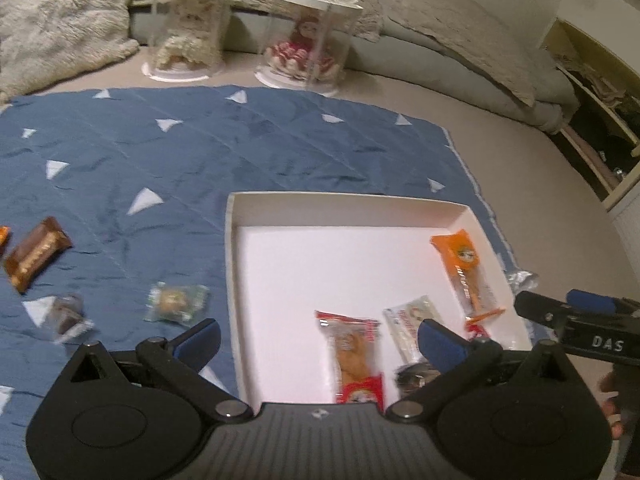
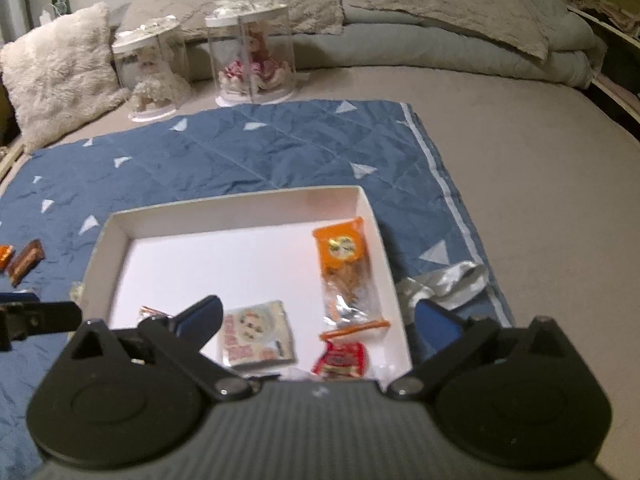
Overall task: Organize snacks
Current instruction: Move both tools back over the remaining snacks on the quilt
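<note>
Snacks [image 2: 347, 276] partly gathered in the white box [image 2: 120, 236] on a blue quilt [image 2: 260, 148].
Left claw [image 1: 320, 334] and right claw [image 2: 318, 316] both spread wide, empty, above the box; other wrapped snacks [image 1: 34, 254] lie on the quilt.

Both views are dim and a little grainy, with soft indoor light that seems to come from above. The white box [image 1: 472, 216] is the brightest area, and its floor is almost washed out. Shadows are weak and diffuse. Motion blur smears the small snacks on the blue quilt [image 1: 208, 152], and the print on the wrappers cannot be read. The fisheye lens bends the bed [image 2: 520, 184] strongly at the edges, and the corners of each picture fall into black. The clear cases [image 2: 252, 52] show pale reflections.
</note>
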Tool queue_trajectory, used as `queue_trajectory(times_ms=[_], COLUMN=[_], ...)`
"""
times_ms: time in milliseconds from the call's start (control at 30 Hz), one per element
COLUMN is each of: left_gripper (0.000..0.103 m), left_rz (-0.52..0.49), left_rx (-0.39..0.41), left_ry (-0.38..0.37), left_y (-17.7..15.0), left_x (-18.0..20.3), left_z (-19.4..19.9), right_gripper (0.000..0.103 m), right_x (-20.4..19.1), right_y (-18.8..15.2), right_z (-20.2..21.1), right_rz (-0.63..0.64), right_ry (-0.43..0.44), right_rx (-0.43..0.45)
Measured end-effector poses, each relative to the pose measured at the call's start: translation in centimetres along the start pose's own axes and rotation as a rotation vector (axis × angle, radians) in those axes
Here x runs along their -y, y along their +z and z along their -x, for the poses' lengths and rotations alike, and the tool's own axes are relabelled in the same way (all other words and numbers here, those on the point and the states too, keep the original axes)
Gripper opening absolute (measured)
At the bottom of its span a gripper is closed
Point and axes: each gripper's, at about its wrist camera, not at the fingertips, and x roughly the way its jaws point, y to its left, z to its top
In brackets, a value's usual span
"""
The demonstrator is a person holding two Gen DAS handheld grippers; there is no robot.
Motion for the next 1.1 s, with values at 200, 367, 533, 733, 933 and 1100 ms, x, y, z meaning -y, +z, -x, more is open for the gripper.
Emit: queue_trajectory(times_ms=[200, 367, 533, 733, 933, 1100], left_gripper=[0.103, 0.103, 0.103, 0.103, 0.103, 0.103], left_rz=[0.032, 0.046, 0.033, 0.051, 0.045, 0.066], left_rx=[0.019, 0.035, 0.053, 0.067, 0.066, 0.044], left_ry=[0.032, 0.067, 0.115, 0.159, 0.224, 0.240], left_y=[0.2, 0.3, 0.3, 0.2, 0.0, -0.2], left_x=[-2.9, -5.7, -8.7, -12.9, -16.7, -19.5], left_z=[1.3, 2.5, 4.0, 5.6, 6.3, 6.2], right_gripper=[0.103, 0.103, 0.103, 0.103, 0.103, 0.103], right_x=[-2.7, -5.1, -8.1, -11.6, -15.3, -18.5], right_y=[0.4, 0.7, 1.0, 1.2, 1.0, 0.7], right_z=[0.5, 0.2, -0.2, -0.9, -1.2, -1.7], right_rz=[0.046, 0.068, 0.100, 0.101, 0.139, 0.135], right_ry=[0.018, 0.046, 0.080, 0.123, 0.142, 0.158], right_rx=[0.016, 0.022, 0.019, -0.004, -0.011, -0.026])
